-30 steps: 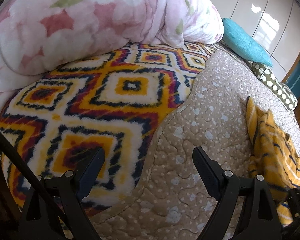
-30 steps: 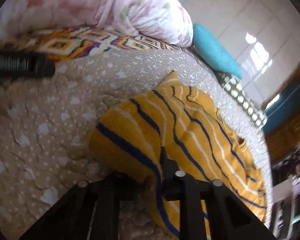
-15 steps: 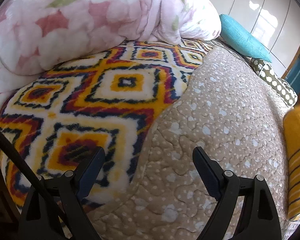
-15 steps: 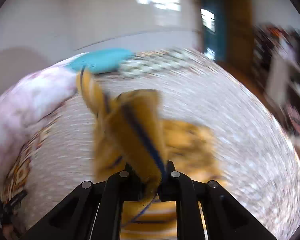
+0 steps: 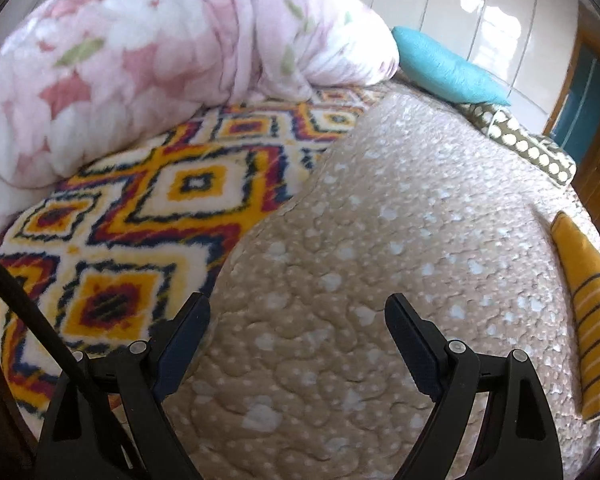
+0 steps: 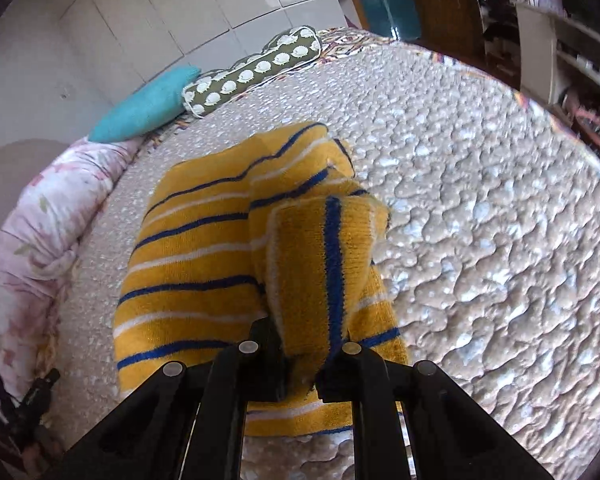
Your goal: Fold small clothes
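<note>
- Since 1 second ago my right claw [image 6: 300, 376] has swung a pinched flap of the yellow striped garment [image 6: 204, 264] up and across, so the flap now lies doubled over the rest of it.
- That right claw is closed tight on a fold of the knit at the lower centre of the right wrist frame; the flap rises straight from between its fingers.
- My left claw [image 5: 296, 344] holds nothing. Its fingers stand wide apart over the beige quilted bedspread [image 5: 360, 240] at the bottom of the left wrist frame.
- From the left wrist view, only a strip of the garment shows, at the far right edge, well apart from that claw.
- The garment lies on the bedspread in the middle of the right wrist frame. A teal pillow [image 6: 144, 108] and a spotted bolster [image 6: 256, 72] sit beyond it at the upper left.
- I judge the knit light, soft and limp, with a fuzzy surface that grips well; it will sag and bunch wherever it is unsupported.
- I would take it at a hem edge or corner, 2 layers together, rather than mid-panel.
- A floral duvet [image 5: 140, 64] and a patterned blanket [image 5: 140, 208] fill the upper left of the left wrist frame.
</note>
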Tool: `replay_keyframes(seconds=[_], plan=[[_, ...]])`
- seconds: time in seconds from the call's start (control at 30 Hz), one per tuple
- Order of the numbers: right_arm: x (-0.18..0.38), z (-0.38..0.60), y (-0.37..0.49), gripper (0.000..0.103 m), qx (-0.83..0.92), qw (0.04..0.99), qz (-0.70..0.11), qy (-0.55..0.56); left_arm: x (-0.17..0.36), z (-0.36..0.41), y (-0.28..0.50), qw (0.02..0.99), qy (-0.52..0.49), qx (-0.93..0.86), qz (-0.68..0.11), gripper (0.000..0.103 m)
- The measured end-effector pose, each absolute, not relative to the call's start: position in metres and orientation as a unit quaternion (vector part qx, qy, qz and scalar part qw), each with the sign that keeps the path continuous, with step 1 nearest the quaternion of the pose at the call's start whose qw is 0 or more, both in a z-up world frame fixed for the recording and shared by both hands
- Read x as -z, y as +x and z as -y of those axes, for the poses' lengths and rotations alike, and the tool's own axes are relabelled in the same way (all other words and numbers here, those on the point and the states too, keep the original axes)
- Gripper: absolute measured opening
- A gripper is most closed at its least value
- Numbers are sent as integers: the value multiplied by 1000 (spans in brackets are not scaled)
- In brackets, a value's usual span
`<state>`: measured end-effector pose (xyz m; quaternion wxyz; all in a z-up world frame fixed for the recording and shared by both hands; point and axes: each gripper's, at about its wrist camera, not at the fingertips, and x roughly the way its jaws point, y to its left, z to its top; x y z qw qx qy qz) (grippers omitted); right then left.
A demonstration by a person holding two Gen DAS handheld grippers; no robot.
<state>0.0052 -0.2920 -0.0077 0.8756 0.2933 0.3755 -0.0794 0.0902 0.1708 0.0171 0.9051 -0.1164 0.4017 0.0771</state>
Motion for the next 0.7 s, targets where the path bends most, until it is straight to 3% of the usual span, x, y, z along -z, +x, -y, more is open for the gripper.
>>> replay_keyframes(seconds=[0.1, 0.33, 0.57, 0.7], plan=[[15, 308, 2, 11, 51, 871, -363, 328, -27, -158, 81, 920, -100, -83, -371, 88], [21, 352, -35, 31, 44, 878, -316, 356, -72, -90, 45, 938, -34, -8, -345, 88], [-16, 357, -45, 33, 38, 923, -271, 269, -101, 25, 55, 933, 28, 91, -346, 88], [-18, 369, -12, 34, 1, 919, -277, 282, -107, 82, 51, 926, 48, 145, -346, 88]])
